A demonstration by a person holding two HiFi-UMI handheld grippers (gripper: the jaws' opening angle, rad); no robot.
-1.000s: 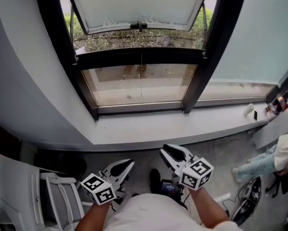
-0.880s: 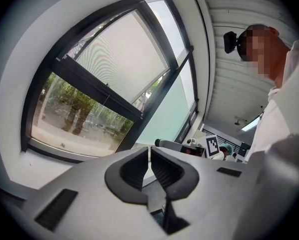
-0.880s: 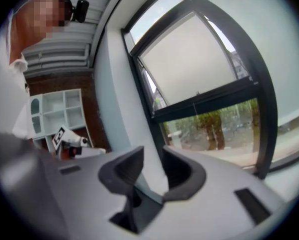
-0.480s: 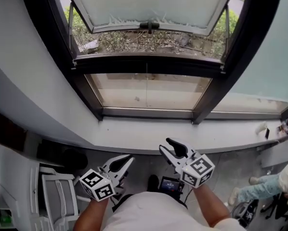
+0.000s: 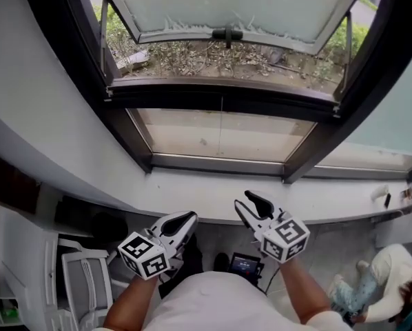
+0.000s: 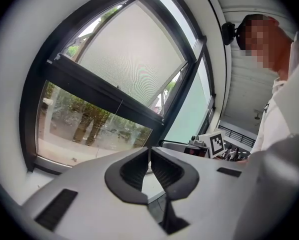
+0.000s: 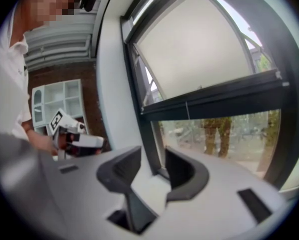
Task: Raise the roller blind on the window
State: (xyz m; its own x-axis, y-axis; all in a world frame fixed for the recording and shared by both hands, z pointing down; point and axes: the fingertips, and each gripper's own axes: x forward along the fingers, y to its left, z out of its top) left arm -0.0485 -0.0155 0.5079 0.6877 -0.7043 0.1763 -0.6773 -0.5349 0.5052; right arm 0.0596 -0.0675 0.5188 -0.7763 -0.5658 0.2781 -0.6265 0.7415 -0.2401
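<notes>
The pale roller blind (image 5: pixel 227 5) covers the upper window pane, and its bottom bar carries a dark pull (image 5: pixel 227 34). A thin cord (image 5: pixel 222 126) hangs down in front of the lower pane. My left gripper (image 5: pixel 184 221) is shut with nothing in it, low before the sill. My right gripper (image 5: pixel 249 203) beside it is open; its jaws have just been opening and nothing is between them. Both point at the window, well below the blind. The blind (image 6: pixel 134 59) and cord (image 6: pixel 120 106) show in the left gripper view, and the blind (image 7: pixel 194 44) in the right gripper view.
A white sill (image 5: pixel 213 193) runs under the dark window frame (image 5: pixel 220 96). A white chair (image 5: pixel 78 281) stands at lower left, a small dark device (image 5: pixel 246 263) lies on the floor, and a person (image 5: pixel 378 295) sits at lower right. White shelves (image 7: pixel 54 99) stand behind.
Both grippers have moved forward toward the sill and the window has come nearer. The right gripper's jaws have spread wider; the left stays shut.
</notes>
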